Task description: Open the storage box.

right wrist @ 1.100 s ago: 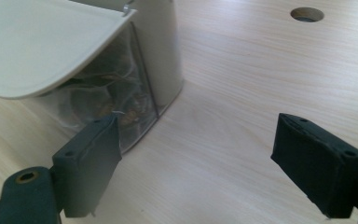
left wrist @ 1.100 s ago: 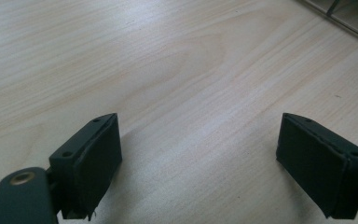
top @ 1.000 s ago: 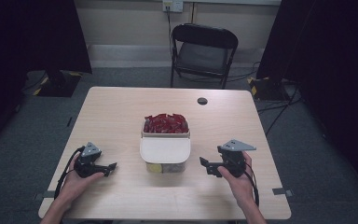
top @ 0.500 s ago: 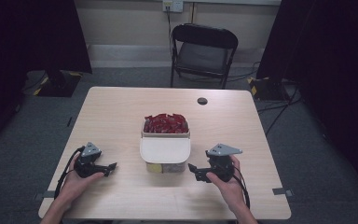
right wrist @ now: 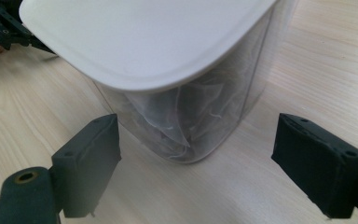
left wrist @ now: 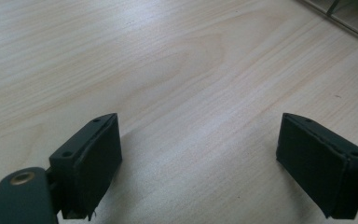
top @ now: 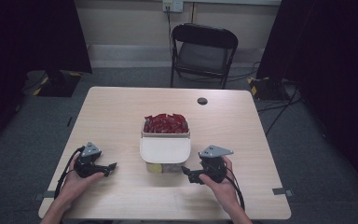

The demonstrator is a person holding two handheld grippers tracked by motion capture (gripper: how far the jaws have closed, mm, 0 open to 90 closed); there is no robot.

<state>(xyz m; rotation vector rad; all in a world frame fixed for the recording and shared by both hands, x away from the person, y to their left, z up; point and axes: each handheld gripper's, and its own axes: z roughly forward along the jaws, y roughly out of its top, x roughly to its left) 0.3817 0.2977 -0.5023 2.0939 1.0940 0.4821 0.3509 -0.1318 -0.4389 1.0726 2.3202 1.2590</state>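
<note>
The left gripper (top: 113,164) rests low over bare bench (top: 121,116), its flat black rubber pads (left wrist: 98,158) wide apart with nothing between them. The bench is pale wood with a fine, smooth grain. At its middle stands a clear plastic tub (right wrist: 200,116) with rounded corners and a smooth white lid (top: 165,149) part-way over it; red packets (top: 165,123) show in the open half. No writing can be read. The right gripper (top: 185,171) sits just beside the tub, pads spread wide, holding nothing.
</note>
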